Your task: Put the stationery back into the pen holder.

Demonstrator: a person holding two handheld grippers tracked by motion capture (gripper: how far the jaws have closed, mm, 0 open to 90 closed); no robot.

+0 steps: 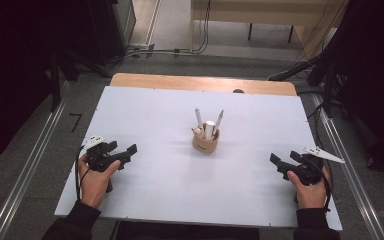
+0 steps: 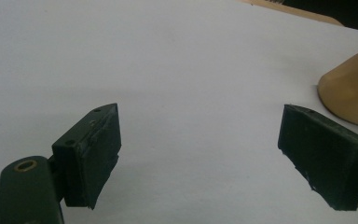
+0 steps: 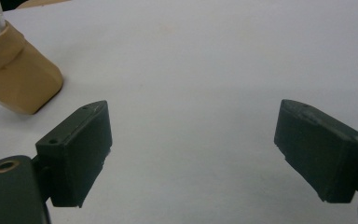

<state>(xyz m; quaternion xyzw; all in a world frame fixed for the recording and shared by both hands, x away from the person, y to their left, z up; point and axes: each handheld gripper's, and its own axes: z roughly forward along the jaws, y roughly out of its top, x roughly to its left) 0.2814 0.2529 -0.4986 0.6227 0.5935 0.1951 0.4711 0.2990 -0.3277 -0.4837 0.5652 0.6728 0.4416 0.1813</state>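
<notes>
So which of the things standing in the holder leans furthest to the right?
The grey-tipped pen on the holder's right side; the other pen leans slightly left.

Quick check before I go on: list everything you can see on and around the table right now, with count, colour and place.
Holder: one, tan, round, upright near the middle of the table.
Pens: two slim white ones, tips up, leaning apart in the holder.
White cylinder: one, standing in the holder between the pens; what it is cannot be told.
Table: one, white top with a wooden strip at the far edge.
Floor rails: two, metal, one along each side of the table.
Left gripper: one, black, jaws wide open with nothing between them, at the near left of the table.
Right gripper: one, black, jaws wide open with nothing between them, at the near right.
</notes>
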